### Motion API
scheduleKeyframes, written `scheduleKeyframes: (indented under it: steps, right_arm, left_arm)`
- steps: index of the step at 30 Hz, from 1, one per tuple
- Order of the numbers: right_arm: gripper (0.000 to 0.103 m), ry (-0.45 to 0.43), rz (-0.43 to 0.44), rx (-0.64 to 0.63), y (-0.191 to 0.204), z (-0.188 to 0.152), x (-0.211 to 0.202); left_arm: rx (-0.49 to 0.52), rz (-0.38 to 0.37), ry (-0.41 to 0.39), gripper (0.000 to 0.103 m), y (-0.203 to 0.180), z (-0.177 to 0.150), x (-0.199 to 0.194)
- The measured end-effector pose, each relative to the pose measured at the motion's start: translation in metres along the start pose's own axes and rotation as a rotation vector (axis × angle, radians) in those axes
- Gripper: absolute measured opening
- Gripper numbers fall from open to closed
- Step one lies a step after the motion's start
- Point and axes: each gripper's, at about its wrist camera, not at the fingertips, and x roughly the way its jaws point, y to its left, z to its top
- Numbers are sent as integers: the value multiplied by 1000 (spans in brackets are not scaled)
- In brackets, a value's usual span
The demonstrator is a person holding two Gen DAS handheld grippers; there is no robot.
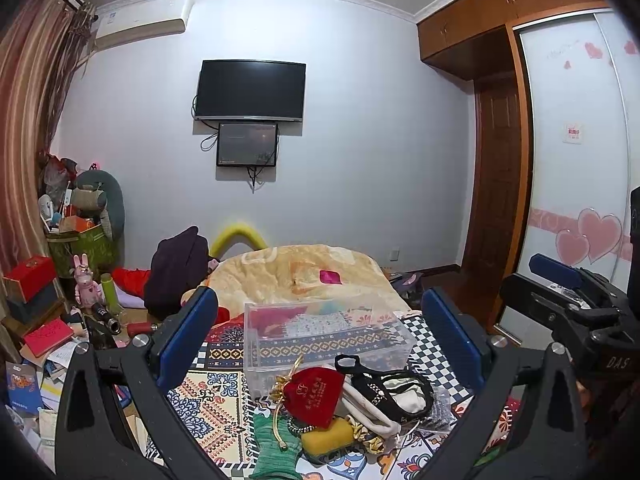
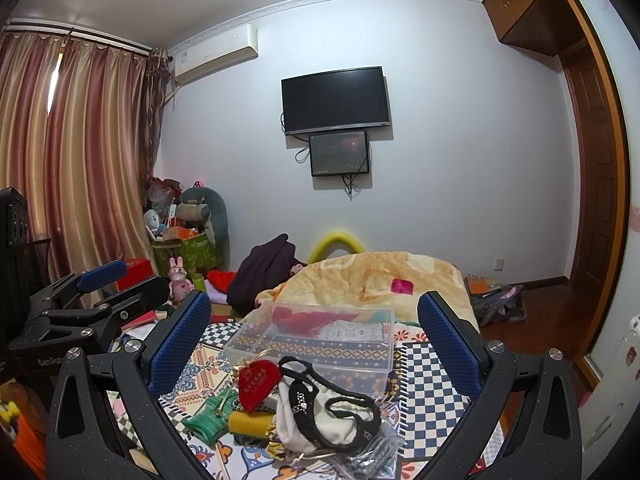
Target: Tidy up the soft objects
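Observation:
A pile of soft things lies on the patterned bedspread (image 1: 208, 400): a red velvet pouch (image 1: 314, 394) with a gold cord, a green knitted piece (image 1: 276, 448), a yellow sponge (image 1: 326, 434), and a white pouch with black trim (image 1: 394, 394). Behind the pile stands a clear plastic box (image 1: 320, 336) with red and patterned fabric inside. My left gripper (image 1: 320, 332) hangs open above the pile, nothing between its fingers. My right gripper (image 2: 316, 330) is open too, over the same pile; the red pouch (image 2: 258, 380), white pouch (image 2: 320, 416) and box (image 2: 316, 336) show there.
A yellow-orange blanket (image 1: 304, 268) and a dark garment (image 1: 176, 268) lie further up the bed. Cluttered books, boxes and a pink rabbit toy (image 1: 84, 280) fill the left side. A wardrobe (image 1: 576, 140) and door stand right. A television (image 1: 250, 90) hangs on the far wall.

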Motion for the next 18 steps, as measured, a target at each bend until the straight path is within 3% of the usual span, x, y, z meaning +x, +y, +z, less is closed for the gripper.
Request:
scheduleKeyframes:
  steps: [13,18]
  right_arm:
    - [103,22,-2,3,-1,-4,5]
    - [103,71,-4,19,-9,-16,18]
  left_arm:
    - [4,-4,14,103,0,-7,5]
    - [10,3,67,103,0,-19,25]
